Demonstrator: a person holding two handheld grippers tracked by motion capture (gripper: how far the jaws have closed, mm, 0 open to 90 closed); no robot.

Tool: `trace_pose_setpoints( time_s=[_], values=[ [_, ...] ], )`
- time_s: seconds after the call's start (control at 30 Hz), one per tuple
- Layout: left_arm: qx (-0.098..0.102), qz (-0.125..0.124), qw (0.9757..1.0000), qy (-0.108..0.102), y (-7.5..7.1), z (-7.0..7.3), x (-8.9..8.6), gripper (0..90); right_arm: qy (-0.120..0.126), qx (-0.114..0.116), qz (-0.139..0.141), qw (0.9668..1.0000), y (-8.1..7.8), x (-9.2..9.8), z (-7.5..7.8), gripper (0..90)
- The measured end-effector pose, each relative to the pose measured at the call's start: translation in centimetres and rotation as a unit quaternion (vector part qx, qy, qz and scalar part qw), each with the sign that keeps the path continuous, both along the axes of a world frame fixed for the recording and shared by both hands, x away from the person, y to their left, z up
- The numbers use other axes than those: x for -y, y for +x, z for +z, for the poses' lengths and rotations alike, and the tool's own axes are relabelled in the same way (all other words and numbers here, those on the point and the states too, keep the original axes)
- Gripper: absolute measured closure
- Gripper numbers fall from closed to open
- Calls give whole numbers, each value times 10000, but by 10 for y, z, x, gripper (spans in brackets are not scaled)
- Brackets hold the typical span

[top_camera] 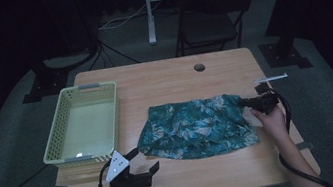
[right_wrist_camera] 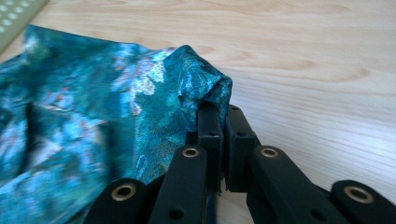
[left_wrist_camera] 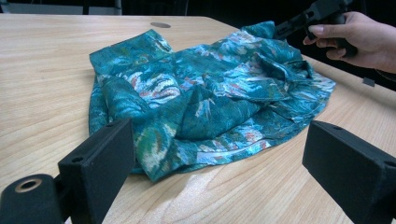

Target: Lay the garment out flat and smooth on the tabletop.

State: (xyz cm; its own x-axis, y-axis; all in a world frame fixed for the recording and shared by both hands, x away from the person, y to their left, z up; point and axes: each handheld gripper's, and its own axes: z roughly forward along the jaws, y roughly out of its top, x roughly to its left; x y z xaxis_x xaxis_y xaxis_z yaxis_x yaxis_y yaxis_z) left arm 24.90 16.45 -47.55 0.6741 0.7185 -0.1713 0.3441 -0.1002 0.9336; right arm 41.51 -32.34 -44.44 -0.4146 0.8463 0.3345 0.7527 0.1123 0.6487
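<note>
Your right gripper (top_camera: 246,103) sits at the right of centre in the high view with its 2 jaws pressed together on the far right corner of the teal floral shirt (top_camera: 195,127); in the right gripper view that pinched corner (right_wrist_camera: 205,88) bunches up just above the closed jaws. The shirt lies crumpled in the middle of the table (top_camera: 167,80), its long axis running left to right across the frame, with the green basket (top_camera: 83,123) to its left and not touching it.

Your left gripper (top_camera: 135,165) is at the lower left of centre, jaws spread wide and holding nothing. It stands just short of the shirt's near left edge, apart from the cloth. In the left gripper view that rumpled edge (left_wrist_camera: 154,163) lies between the 2 open jaws and a little beyond them, so the cloth is straight ahead of this gripper.

Judging from this, the left gripper is the nearer one to the free corner: push it forward toward the upper right of the frame and close on that edge.
</note>
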Motion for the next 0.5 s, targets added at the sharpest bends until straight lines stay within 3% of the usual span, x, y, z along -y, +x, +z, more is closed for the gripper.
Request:
trace_pose_setpoints(
  time_s=[0.2,0.33,0.43,0.5],
  values=[
    [-141,42,9999,31,2,0,0,107,48,-298,-177,9994,9,17,-15,843],
    [-91,64,9999,-21,1,0,-1,107,-39,-374,-266,9989,8,23,-22,817],
    [-157,33,9999,48,2,0,0,108,-149,-380,-320,9987,8,28,-23,753],
    [-230,14,9996,171,3,0,2,140,-65,-430,-345,9985,7,33,-24,679]
  ],
)
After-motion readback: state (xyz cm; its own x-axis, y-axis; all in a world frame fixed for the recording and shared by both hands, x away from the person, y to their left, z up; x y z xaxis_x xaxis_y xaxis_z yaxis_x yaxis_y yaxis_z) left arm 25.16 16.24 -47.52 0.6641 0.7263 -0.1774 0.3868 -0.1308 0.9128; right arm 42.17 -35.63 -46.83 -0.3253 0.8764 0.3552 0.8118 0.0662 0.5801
